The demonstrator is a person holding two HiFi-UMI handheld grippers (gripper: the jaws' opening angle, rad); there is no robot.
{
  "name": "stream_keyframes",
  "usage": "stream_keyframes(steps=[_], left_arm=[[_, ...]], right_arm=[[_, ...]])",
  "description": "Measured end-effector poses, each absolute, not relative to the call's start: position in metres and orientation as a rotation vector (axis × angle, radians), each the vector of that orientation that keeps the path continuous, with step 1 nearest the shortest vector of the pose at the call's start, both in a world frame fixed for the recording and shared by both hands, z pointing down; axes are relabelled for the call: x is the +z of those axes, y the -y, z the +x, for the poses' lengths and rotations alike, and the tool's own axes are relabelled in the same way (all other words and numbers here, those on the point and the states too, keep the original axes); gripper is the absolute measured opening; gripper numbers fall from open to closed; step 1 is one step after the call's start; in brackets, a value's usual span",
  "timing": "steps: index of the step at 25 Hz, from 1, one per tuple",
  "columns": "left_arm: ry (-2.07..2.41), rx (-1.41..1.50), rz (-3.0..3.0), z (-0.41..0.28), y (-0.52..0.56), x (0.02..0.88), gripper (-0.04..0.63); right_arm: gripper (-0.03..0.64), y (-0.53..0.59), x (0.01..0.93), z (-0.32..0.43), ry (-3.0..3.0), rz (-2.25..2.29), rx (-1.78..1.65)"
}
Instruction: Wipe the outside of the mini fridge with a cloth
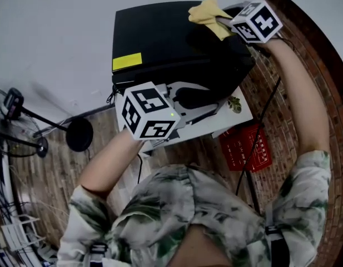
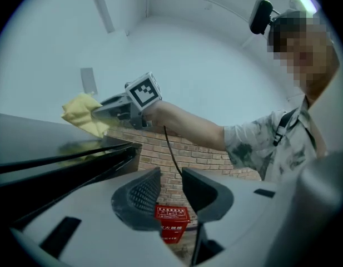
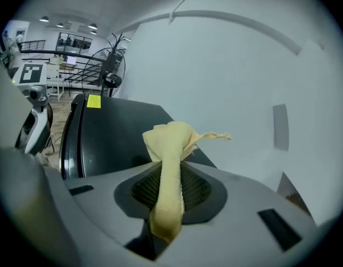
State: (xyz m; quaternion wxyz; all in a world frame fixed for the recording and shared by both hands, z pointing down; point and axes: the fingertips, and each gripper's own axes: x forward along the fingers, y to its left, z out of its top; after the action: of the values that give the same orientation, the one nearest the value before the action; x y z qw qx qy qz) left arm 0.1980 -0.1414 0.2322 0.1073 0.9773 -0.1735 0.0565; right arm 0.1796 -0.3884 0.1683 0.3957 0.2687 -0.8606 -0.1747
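Nearest the person, the left hand-held gripper (image 2: 170, 196) is hovering empty, jaws slightly parted, beside the mini fridge (image 1: 160, 43); farther off, the right hand-held gripper (image 3: 171, 189) is pinching the yellow cloth (image 3: 170, 143) at its top, probably to wipe it.

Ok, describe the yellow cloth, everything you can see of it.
The cloth is pale yellow, soft-looking fabric, bunched rather than spread. The right gripper is shut on it: a narrow strip runs between the jaws, one end hanging out behind, a crumpled wad sticking out ahead. The wad sits at the far right of the top of the black mini fridge, seemingly touching it.
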Motion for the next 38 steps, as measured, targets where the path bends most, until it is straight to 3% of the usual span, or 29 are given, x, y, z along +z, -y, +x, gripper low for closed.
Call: stream_keyframes(steps=[11, 17, 25, 38], left_arm=[[0.580, 0.186, 2.870, 0.182, 0.144, 0.224, 0.129], [0.616, 0.194, 2.848, 0.173, 0.141, 0.232, 0.129], [0.562, 0.184, 2.859, 0.181, 0.147, 0.230, 0.129], [0.468, 0.202, 2.885, 0.246, 0.168, 0.232, 0.129]], right_arm=[[0.092, 0.335, 0.159, -0.008, 2.265, 0.336, -0.666], [0.092, 0.331, 0.194, -0.048, 2.179, 0.242, -0.705], [0.092, 0.389, 0.205, 0.012, 2.095, 0.367, -0.630], [0.092, 0.469, 0.202, 0.171, 2.031, 0.582, -0.528]])
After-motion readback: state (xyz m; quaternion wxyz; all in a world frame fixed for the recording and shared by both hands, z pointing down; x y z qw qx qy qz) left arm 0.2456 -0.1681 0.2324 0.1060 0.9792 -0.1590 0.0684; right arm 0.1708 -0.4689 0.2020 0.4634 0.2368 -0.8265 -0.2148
